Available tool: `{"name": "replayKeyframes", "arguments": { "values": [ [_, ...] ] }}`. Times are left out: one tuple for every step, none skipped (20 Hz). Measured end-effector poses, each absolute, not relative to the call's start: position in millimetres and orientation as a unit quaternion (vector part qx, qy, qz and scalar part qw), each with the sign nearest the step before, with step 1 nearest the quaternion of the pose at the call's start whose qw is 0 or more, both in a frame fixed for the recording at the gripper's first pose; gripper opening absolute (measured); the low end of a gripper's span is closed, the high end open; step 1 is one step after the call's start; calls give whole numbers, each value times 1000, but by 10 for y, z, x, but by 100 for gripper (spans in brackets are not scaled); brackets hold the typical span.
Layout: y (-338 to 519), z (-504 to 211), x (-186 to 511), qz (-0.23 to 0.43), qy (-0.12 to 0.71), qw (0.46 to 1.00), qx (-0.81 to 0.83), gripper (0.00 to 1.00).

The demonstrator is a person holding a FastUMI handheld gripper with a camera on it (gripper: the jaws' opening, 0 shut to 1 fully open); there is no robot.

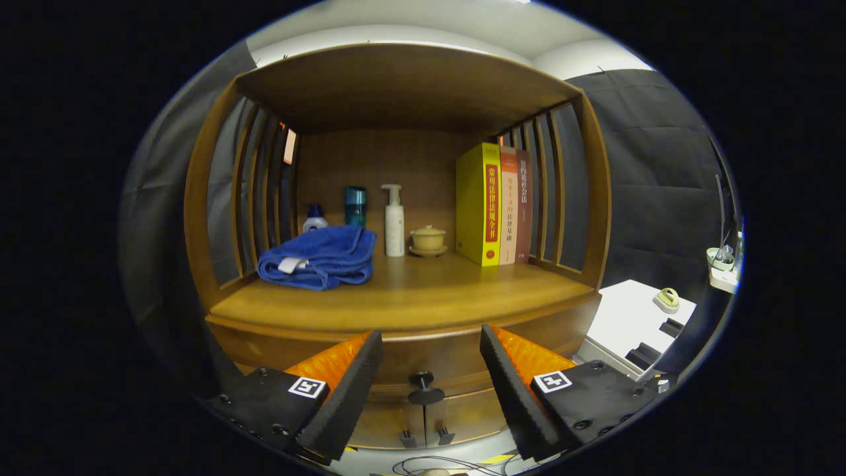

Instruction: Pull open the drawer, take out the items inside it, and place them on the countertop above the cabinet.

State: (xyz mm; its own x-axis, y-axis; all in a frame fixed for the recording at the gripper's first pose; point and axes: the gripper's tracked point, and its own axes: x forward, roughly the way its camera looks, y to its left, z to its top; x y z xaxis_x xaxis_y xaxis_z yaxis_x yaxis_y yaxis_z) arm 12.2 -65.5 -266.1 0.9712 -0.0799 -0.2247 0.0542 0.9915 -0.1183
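Drawer point(423, 370) work looks barely begun: the drawer front under the counter point(396, 297) appears closed, its dark round knob point(424, 387) sitting just ahead of the hand-held gripper point(429, 370), whose fingers stand wide apart with nothing between them but that knob, not touching it. Judging from this, pulling the drawer open, lifting out whatever is inside and setting it on the counter all remain. The counter already carries a folded blue towel point(317, 256), a small bottle point(315, 218), a teal cup point(355, 205), a white pump bottle point(394, 221), a lidded bowl point(428, 239) and three upright books point(492, 205). Spines carry Chinese titles, too small to read with confidence; the yellow one shows a number I cannot make out.
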Motion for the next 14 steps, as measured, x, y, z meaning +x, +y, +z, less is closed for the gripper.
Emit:
{"name": "replayKeyframes", "arguments": {
  "values": [
    [-647, -2795, 110, -29, 128, 989, -61, 99],
    [-632, -2916, 111, -25, 139, 988, -66, 99],
    [-616, -3036, 112, -21, 149, 986, -70, 99],
    [-622, -3138, 100, -21, 157, 985, -72, 99],
    [-619, -3237, 101, -19, 166, 984, -70, 99],
    [-625, -3332, 97, -18, 175, 982, -66, 95],
    [-622, -3401, 98, -18, 182, 981, -60, 91],
    [-629, -3444, 117, -20, 185, 981, -55, 88],
    [-639, -3474, 132, -21, 187, 981, -50, 84],
    [-641, -3492, 153, -20, 188, 981, -46, 81],
    [-644, -3522, 180, -22, 189, 981, -45, 77],
    [-664, -3557, 221, -24, 193, 980, -44, 75],
    [-683, -3562, 225, -30, 196, 979, -43, 71],
    [-714, -3584, 245, -33, 198, 979, -41, 67]
  ]
}}
